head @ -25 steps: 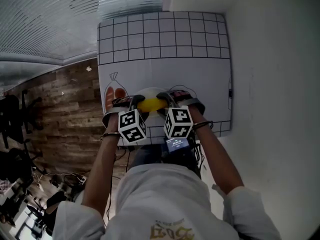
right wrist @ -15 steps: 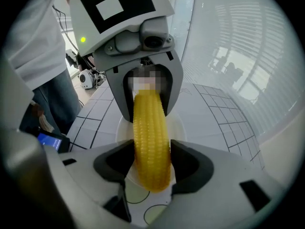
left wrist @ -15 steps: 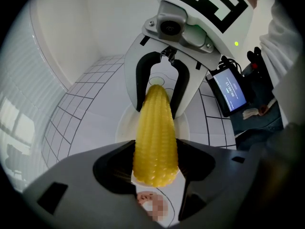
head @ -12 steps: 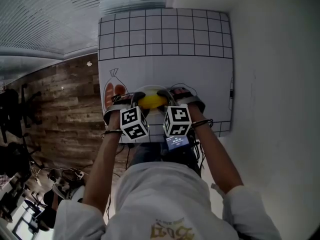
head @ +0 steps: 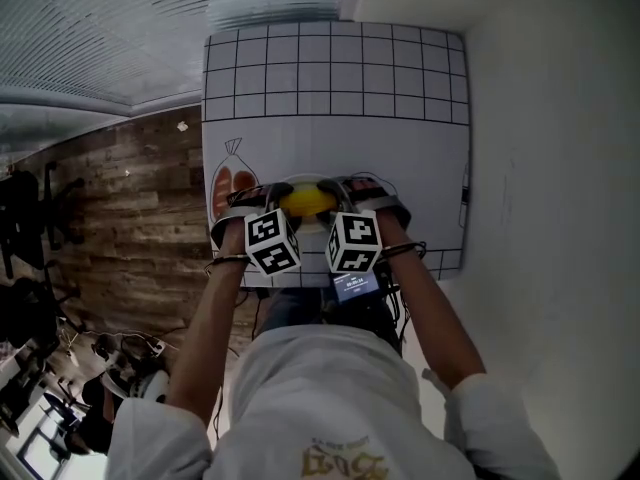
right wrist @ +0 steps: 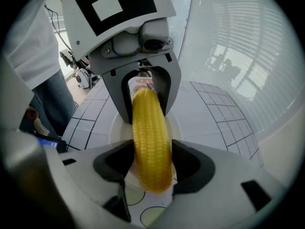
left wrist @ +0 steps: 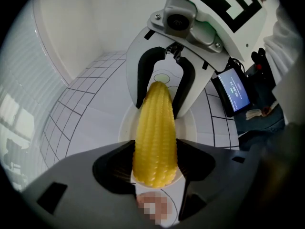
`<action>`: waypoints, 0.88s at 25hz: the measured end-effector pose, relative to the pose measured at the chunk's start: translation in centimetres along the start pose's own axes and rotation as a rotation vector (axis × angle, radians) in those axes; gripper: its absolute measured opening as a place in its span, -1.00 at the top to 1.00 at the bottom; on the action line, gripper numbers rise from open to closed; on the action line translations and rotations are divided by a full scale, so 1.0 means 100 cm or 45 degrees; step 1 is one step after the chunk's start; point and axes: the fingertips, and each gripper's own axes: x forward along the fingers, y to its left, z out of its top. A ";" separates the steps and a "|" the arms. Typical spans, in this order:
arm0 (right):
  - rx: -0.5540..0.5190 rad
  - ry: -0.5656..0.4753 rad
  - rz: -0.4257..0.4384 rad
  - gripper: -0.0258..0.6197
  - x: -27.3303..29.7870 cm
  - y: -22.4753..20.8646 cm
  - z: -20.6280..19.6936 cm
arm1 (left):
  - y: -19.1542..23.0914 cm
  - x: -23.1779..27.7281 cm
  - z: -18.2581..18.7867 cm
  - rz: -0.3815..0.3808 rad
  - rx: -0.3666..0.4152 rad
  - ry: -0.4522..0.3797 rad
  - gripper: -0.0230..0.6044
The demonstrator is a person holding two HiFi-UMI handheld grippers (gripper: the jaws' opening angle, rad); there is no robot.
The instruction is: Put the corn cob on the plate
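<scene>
White gridded surface [head: 330,138], corn cob [head: 307,201] carried over the plate [left wrist: 125,123]

Left gripper [left wrist: 153,161] fingers [left wrist: 76,180], spread wide, clasp the cob's thick end; right gripper [right wrist: 152,163] fingers [right wrist: 214,171] likewise clasp its tapered end. The cob's long axis runs crosswise from one gripper to the other, above the white plate.

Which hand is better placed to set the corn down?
Neither alone: the left gripper and right gripper each clamp one end of the corn cob above the plate; both should probably lower together.

Bright, even light; fisheye-warped edges; sharp focus.
</scene>
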 end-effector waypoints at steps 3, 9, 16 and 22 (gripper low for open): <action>0.017 0.001 -0.010 0.15 0.001 0.001 -0.001 | 0.000 0.000 0.001 0.008 -0.011 -0.018 0.11; 0.029 0.016 -0.001 0.08 0.002 0.001 -0.002 | 0.001 -0.002 0.003 0.008 -0.027 -0.034 -0.03; 0.103 0.008 0.004 0.06 -0.010 -0.003 -0.007 | 0.002 -0.013 0.001 0.011 -0.120 -0.086 -0.05; 0.158 -0.020 0.004 0.06 -0.023 -0.003 -0.005 | 0.000 -0.026 0.001 0.026 -0.201 -0.145 -0.05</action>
